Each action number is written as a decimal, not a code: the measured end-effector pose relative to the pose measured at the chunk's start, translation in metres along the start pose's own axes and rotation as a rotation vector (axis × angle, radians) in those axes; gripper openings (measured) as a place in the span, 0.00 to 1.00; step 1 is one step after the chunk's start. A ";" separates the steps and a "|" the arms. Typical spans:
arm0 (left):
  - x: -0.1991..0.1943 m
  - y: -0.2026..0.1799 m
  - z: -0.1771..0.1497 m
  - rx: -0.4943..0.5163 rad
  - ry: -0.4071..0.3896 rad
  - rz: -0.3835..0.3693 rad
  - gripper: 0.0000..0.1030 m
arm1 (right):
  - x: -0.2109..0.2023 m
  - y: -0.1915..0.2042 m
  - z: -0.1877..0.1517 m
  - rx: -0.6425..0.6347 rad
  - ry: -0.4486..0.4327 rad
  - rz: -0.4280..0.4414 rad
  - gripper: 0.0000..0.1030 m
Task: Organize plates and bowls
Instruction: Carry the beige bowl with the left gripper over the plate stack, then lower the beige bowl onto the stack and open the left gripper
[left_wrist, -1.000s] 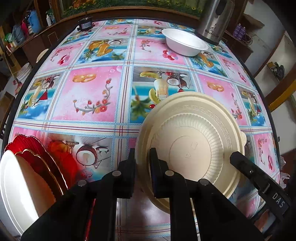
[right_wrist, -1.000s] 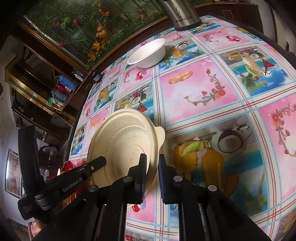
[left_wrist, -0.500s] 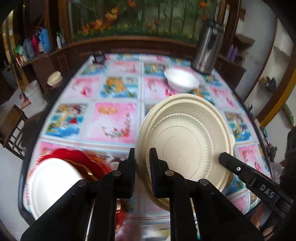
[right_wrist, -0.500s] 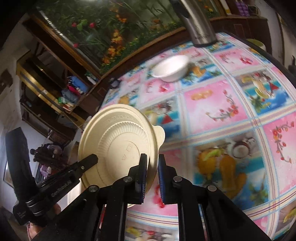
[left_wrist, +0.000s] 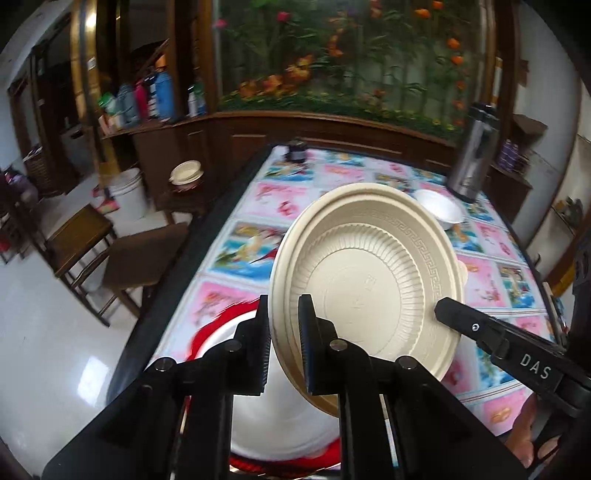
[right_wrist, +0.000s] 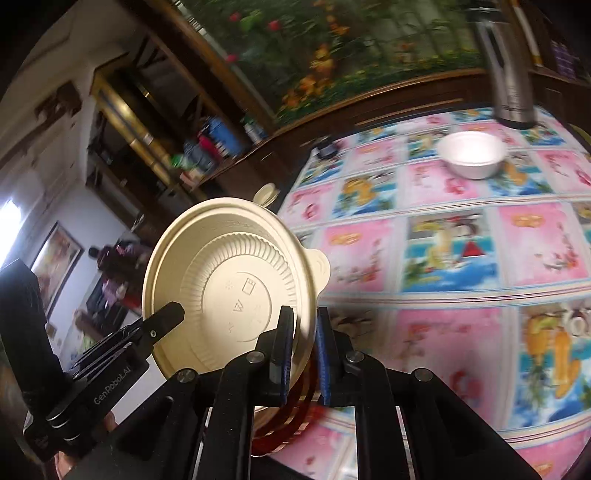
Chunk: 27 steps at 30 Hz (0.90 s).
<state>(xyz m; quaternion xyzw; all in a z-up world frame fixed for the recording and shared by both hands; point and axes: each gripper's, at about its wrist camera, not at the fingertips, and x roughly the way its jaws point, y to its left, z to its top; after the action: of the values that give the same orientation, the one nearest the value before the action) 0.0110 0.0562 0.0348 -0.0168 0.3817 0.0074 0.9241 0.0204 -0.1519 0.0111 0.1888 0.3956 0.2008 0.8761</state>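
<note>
A cream ribbed plate (left_wrist: 369, 280) hangs tilted in the air above the table, its underside facing both cameras. My left gripper (left_wrist: 284, 343) is shut on its left rim. My right gripper (right_wrist: 303, 354) is shut on the opposite rim of the same cream plate (right_wrist: 229, 288). Below it, at the table's near left corner, lies a stack with a white plate (left_wrist: 280, 417) on red scalloped plates (left_wrist: 207, 332). A white bowl (right_wrist: 472, 153) stands far back on the table beside a steel flask (right_wrist: 509, 74); the same white bowl (left_wrist: 439, 212) peeks past the plate's upper right rim.
The table carries a pink and blue patterned cloth (right_wrist: 461, 258). Wooden chairs (left_wrist: 92, 251) and a white bucket (left_wrist: 129, 192) stand on the floor to the left. A dark wooden cabinet (left_wrist: 258, 136) with bottles runs along the back wall. A small dark object (left_wrist: 295, 149) sits at the table's far edge.
Both grippers have lifted the cream plate off the table and carried it left, over the red and white stack. The plate now tilts more upright and the view takes in the room.
</note>
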 end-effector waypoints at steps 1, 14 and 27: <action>0.003 0.008 -0.004 -0.009 0.010 0.012 0.11 | 0.006 0.008 -0.003 -0.017 0.011 0.003 0.11; 0.031 0.045 -0.048 -0.058 0.144 0.065 0.12 | 0.063 0.042 -0.041 -0.116 0.146 -0.042 0.11; 0.021 0.065 -0.053 -0.062 0.092 0.168 0.56 | 0.056 0.053 -0.048 -0.227 0.115 -0.065 0.27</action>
<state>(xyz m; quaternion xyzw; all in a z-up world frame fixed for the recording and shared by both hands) -0.0134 0.1197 -0.0189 -0.0135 0.4233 0.0959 0.9008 0.0066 -0.0701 -0.0270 0.0635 0.4256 0.2264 0.8738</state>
